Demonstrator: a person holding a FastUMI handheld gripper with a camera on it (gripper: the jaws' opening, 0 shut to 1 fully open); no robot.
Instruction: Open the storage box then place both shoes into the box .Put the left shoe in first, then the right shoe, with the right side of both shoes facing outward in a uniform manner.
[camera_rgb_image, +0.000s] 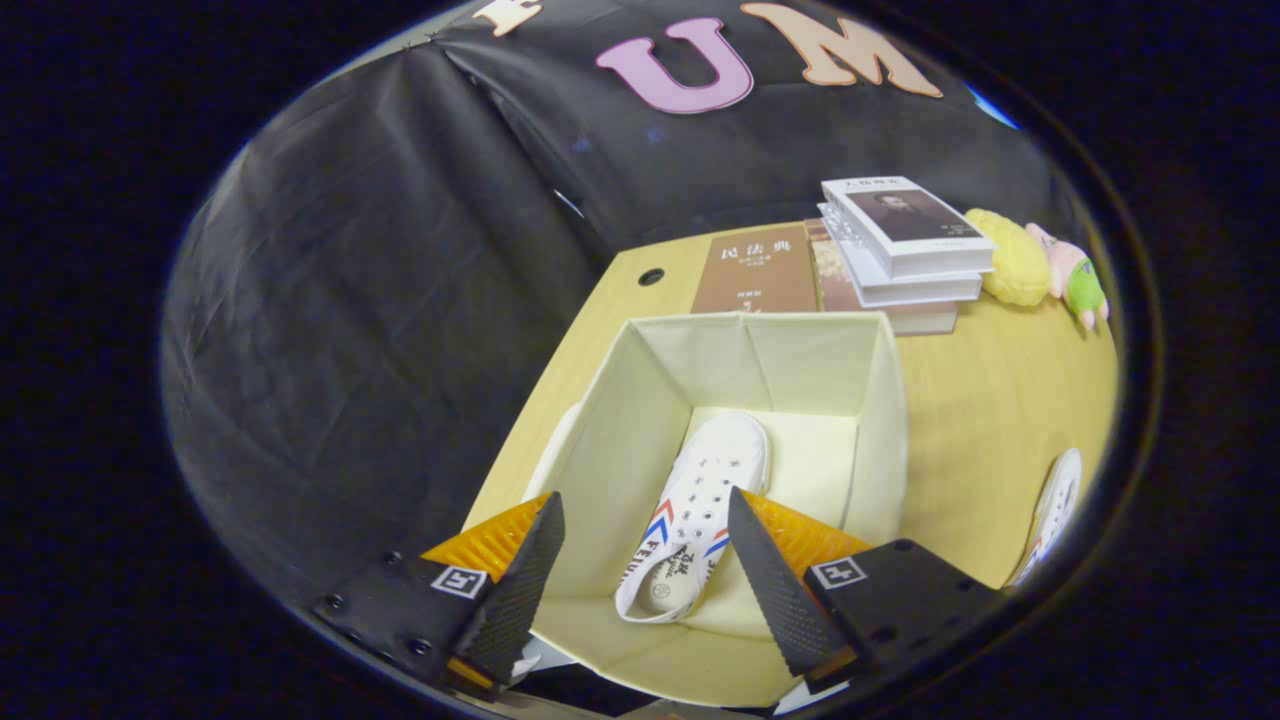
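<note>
Storage box (880, 420) stood open on the wooden desk (1000, 420), its pale fabric walls upright and its top uncovered. Inside it, on the bottom, lay one white shoe (700, 500) with red and blue stripes on its side; its toe pointed away from the tool and its heel end was the nearer one, seen between the two fingers. The tool (640, 560) hovered above the near rim of the box with its fingers spread wide apart, released and gripping nothing; neither finger touched the shoe or the box wall. The second white shoe (1050, 510) lay on the desk to the right of the box, well apart from it, and only a part of it was visible, so I could not tell which way it faced. Beyond the box, some books lay flat on the desk: a brown book (755, 270) just behind the far wall, and a small stack of white books (905, 245) beside it. Near the stack sat a yellow plush toy (1015, 265) and, just beside it, what seemed to be a pink and green plush toy (1075, 275).
</note>
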